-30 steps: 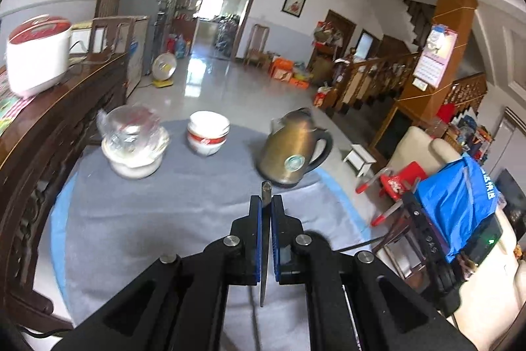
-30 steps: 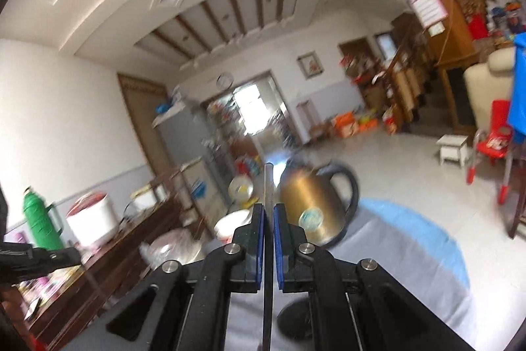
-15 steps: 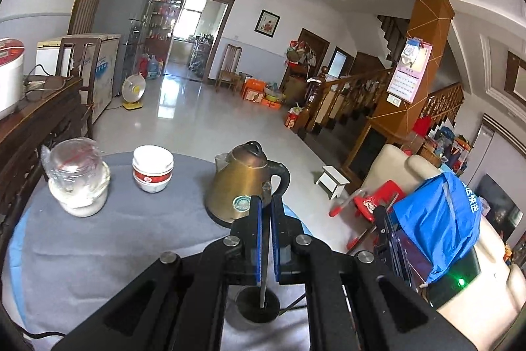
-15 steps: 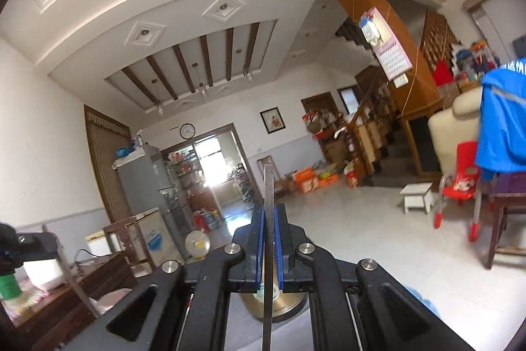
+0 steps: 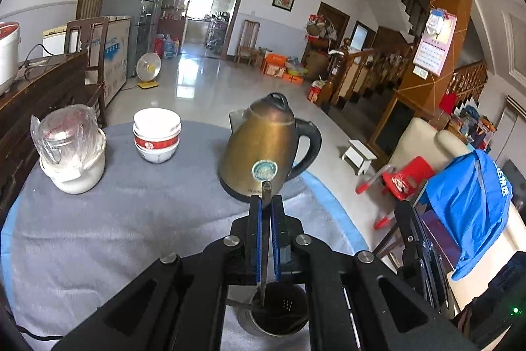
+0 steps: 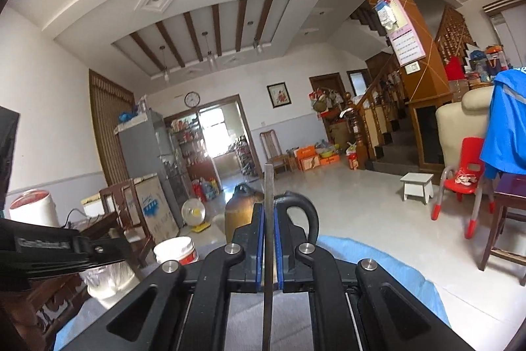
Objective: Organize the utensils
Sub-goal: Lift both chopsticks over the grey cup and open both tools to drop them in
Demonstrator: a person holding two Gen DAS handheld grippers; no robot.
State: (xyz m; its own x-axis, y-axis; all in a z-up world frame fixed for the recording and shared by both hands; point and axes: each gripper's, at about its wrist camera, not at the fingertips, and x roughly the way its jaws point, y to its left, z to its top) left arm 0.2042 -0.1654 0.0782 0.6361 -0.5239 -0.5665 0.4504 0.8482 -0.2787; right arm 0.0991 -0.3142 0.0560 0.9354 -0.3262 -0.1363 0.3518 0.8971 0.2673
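My left gripper (image 5: 265,203) is shut on a thin metal utensil handle (image 5: 265,190). The handle runs down between the blue pads, and its lower end reaches into a round metal utensil holder (image 5: 274,316) directly below the jaws, where another utensil lies. My right gripper (image 6: 269,213) is shut on a second flat metal utensil handle (image 6: 268,186) that stands upright, its top above the pads. Its lower end is hidden behind the gripper body. At the left edge of the right wrist view, the left gripper's black body (image 6: 49,247) shows.
A brass kettle (image 5: 266,150) stands on the grey cloth-covered round table (image 5: 115,219) just past the left gripper. Stacked white bowls (image 5: 157,134) and a plastic-wrapped jar on a white pot (image 5: 70,150) sit further left. A dark wooden sideboard (image 5: 36,101) borders the table's left.
The left gripper has moved right and down toward the kettle; the utensil holder now shows beneath its jaws. The right gripper's view swung up, then lowered slightly. Both stayed shut.
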